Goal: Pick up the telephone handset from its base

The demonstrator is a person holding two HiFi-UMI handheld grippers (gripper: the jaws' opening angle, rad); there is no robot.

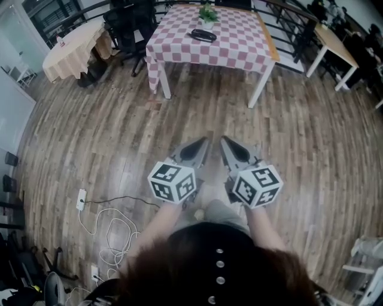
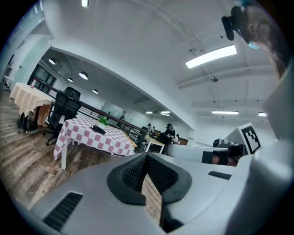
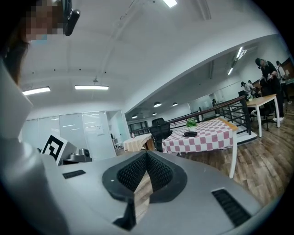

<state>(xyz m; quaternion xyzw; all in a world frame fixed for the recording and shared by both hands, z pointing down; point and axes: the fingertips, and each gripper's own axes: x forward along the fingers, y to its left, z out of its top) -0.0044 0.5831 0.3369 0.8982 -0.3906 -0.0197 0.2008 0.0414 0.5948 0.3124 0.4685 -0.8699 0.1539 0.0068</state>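
1. power strip [image 1: 81, 199] with white cables [image 1: 111, 230]: on the plank floor [image 1: 90, 137], 8 o'clock in the head view.
2. round worktop [image 1: 72, 51], beige cloth: 11 o'clock.
3. black office chair [image 1: 125, 27]: just right of it.
4. left claw [image 1: 202, 142]: centre, clenched, pad tips together, nothing between them; marker cube [image 1: 172, 182] at its rear.
5. checked worktop [image 1: 239, 48]: 12 o'clock, well apart from both claws.
6. telephone [image 1: 203, 34]: dark, lying on the checked cloth, at 6 o'clock of a small green plant [image 1: 207, 12]; handset and base cannot be told apart.
7. right claw [image 1: 225, 141]: just beside the left, clenched, empty.
8. wooden worktop [image 1: 335, 42]: 2 o'clock.
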